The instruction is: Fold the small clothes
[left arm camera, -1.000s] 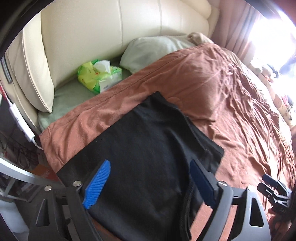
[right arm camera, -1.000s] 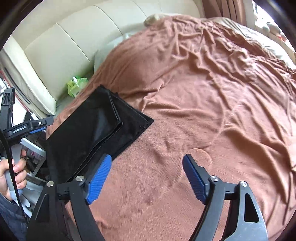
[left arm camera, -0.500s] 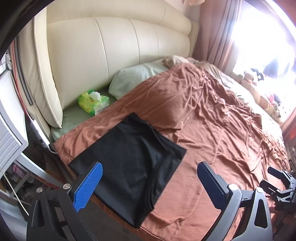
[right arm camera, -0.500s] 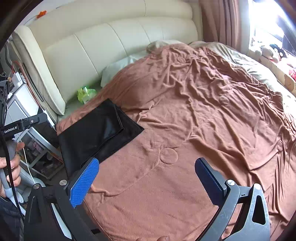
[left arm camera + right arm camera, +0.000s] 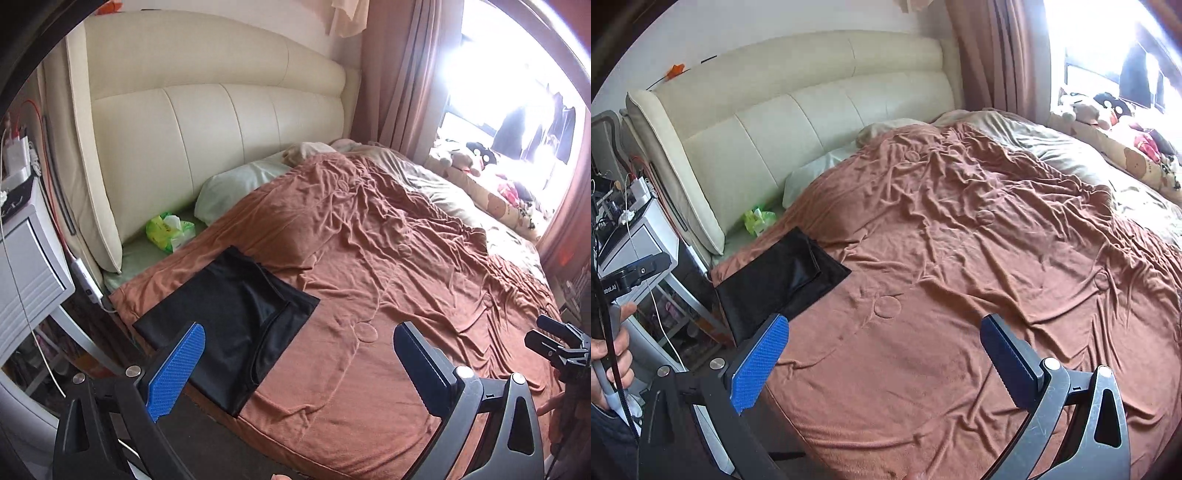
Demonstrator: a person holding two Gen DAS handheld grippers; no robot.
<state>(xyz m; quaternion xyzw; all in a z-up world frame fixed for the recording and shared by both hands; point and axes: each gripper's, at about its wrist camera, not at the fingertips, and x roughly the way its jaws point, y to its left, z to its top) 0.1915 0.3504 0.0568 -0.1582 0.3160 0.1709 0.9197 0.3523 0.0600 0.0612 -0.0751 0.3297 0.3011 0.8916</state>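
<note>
A folded black garment lies flat on the brown blanket at the bed's near left corner; the right wrist view shows the garment at the left. My left gripper hangs open well above and back from the bed, its blue pads wide apart with nothing between them. My right gripper is open too, high over the blanket's front part, to the right of the garment and holding nothing. A hand grips the left tool's handle at the left edge of the right wrist view.
A cream padded headboard stands behind the bed. A green tissue pack and a pale pillow lie near it. A white bedside unit with cables stands left. Plush toys line the bright window side.
Both grippers have pulled up and back from the bed, so the garment looks smaller and farther. Their jaws have spread wider. The garment stays flat where it lay.
</note>
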